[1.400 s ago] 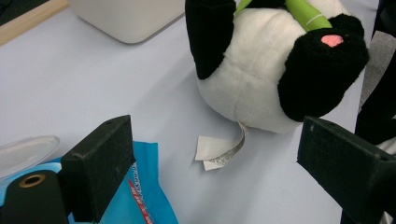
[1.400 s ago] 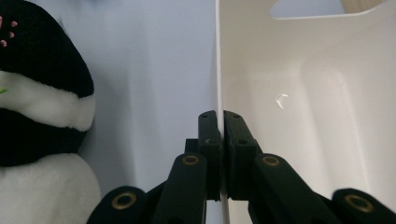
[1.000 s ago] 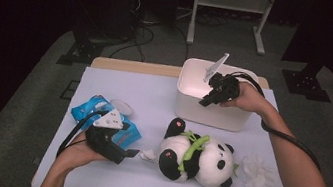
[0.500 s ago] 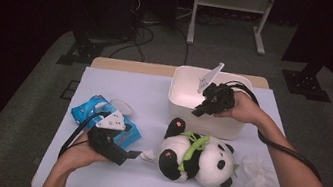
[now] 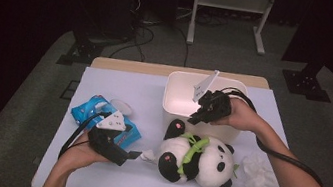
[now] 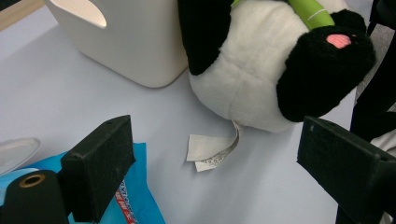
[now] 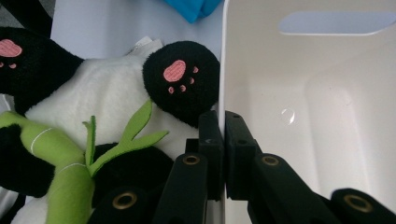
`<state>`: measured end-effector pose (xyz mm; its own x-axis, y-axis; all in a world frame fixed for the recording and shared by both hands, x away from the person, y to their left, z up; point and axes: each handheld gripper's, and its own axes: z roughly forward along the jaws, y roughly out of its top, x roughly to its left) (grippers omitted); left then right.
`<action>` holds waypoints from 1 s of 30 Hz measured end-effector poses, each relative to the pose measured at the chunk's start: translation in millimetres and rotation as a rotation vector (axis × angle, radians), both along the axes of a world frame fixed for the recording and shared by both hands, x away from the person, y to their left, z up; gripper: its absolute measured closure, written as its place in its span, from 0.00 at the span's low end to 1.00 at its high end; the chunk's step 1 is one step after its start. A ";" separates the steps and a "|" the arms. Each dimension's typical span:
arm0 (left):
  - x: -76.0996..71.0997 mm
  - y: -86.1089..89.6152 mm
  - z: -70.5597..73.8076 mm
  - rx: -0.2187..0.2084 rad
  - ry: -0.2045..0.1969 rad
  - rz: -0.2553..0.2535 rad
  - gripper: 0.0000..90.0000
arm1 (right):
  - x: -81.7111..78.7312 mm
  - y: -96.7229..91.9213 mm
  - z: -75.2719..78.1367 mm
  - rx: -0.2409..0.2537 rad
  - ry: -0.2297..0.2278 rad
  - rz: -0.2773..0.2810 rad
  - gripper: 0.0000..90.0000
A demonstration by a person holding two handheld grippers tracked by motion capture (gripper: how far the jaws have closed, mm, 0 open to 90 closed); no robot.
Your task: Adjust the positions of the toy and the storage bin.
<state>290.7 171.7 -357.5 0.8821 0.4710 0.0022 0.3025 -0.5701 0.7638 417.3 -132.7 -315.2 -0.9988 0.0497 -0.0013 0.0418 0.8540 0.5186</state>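
Two grippers work this table: near left, the left gripper (image 5: pixel 137 155) lies low and level in its hand, jaws spread wide and holding nothing, aimed at the plush panda's (image 5: pixel 198 160) sewn-in label (image 6: pixel 211 150) with the blue wet-wipe pack (image 5: pixel 93 111) just beside it. Farther right, the right gripper (image 5: pixel 194 118) reaches in on an outstretched forearm and tilts down, jaws clenched on the near wall of the white storage bin (image 5: pixel 174 85), which touches the panda. I judge that dragging the bin nearer could shove the panda, or the thin wall could slip free.
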 end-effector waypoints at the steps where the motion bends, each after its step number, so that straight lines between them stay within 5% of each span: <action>1: 0.1 0.1 0.1 0.000 0.000 0.000 0.11 | -0.7 0.3 0.1 -0.002 0.000 0.003 0.96; 9: 0.1 0.9 -0.3 0.001 -0.001 0.001 0.11 | 0.7 -1.1 -0.1 0.010 0.011 -0.018 0.91; 16: -0.1 -0.9 -1.0 -0.003 0.001 0.000 0.11 | -7.4 -15.2 15.5 0.048 -0.019 -0.060 0.88; 30: 2.0 1.3 -6.5 0.011 0.015 0.012 0.11 | -45.8 -43.5 33.3 0.092 -0.042 -0.072 0.82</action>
<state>292.6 173.0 -364.0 0.8765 0.4813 -0.0057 0.3205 -0.5748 0.7529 371.5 -176.1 -281.9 -0.9918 0.1231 -0.0354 0.0778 0.7984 0.5971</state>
